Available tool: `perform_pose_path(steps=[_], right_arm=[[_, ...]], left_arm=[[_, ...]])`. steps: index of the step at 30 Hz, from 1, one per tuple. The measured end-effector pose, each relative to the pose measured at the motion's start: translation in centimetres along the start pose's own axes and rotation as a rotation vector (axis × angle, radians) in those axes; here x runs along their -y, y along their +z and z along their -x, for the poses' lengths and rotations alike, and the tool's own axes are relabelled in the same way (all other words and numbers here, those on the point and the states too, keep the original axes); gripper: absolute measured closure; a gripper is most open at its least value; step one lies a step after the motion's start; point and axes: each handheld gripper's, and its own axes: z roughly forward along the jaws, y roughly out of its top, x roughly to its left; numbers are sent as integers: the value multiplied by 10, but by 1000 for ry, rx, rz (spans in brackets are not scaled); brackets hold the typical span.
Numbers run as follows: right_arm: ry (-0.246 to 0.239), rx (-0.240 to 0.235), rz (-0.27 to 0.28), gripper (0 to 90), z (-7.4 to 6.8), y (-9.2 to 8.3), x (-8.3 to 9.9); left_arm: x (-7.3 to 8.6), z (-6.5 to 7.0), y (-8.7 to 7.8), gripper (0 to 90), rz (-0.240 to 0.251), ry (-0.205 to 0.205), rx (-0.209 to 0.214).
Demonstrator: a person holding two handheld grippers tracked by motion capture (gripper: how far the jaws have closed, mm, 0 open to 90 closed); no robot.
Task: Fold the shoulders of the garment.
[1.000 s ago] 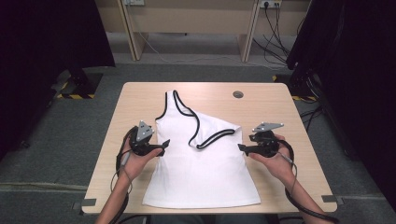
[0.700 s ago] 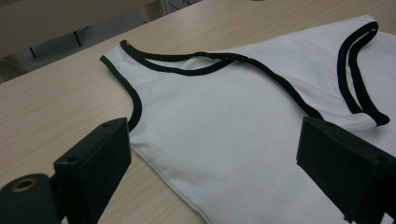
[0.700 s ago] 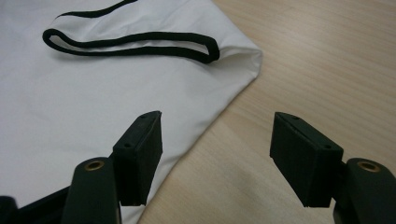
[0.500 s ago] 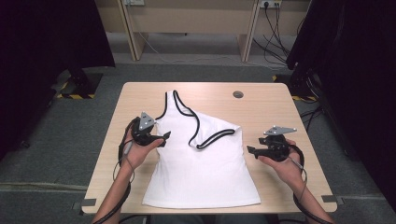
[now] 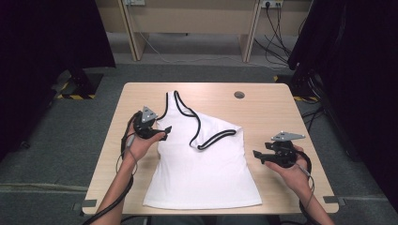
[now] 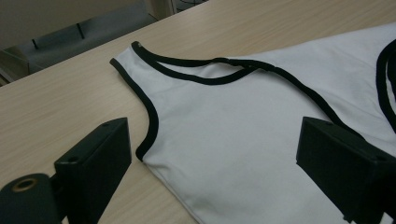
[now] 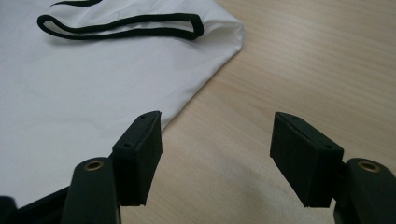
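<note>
At a light wooden table (image 5: 277, 112), I work a white tank top (image 5: 206, 164) trimmed in black, which lies flat in the middle of the tabletop with its hem toward me and one shoulder already folded over, so its black-edged strap (image 5: 216, 139) lies across the chest. Nearest me, my right gripper (image 5: 257, 157) hovers just off the top's right side edge, its jaws spread wide with nothing between them but bare wood; in the right gripper view (image 7: 215, 156) the cloth's edge runs close past one jaw without touching it. Farther up, my left gripper (image 5: 165, 133) sits at the top's left armhole (image 6: 148, 122), jaws likewise wide apart and gripping nothing, the black binding lying between them below. By my reckoning the folding is barely under way: one shoulder turned in, the other shoulder, the sides and the hem still to go. Since a second ago, my right gripper has drawn away from the top's side toward the table's edge, while my left has slid up along the top, away from me.
</note>
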Motion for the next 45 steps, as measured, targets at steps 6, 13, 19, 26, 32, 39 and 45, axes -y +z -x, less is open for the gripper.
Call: perform_pose_path(steps=[6,13,19,26,32,39,45], right_arm=[[11,2,4,345,1,-1,12],[35,5,10,347,3,-4,23],[41,10,27,344,6,-6,31],[56,13,55,341,9,-9,40],[60,20,78,341,10,-12,44],[60,22,101,341,11,-12,48],[63,25,109,341,13,-12,51]], left_arm=[[-1,-5,10,94,-18,-12,-12],[-3,-10,20,97,-34,-21,-14],[-11,-13,26,99,-38,-22,-15],[-25,-18,40,105,-42,-20,-18],[-35,-25,53,110,-58,-29,-26],[-36,-36,73,118,-93,-47,-39],[-38,-43,84,123,-105,-57,-49]])
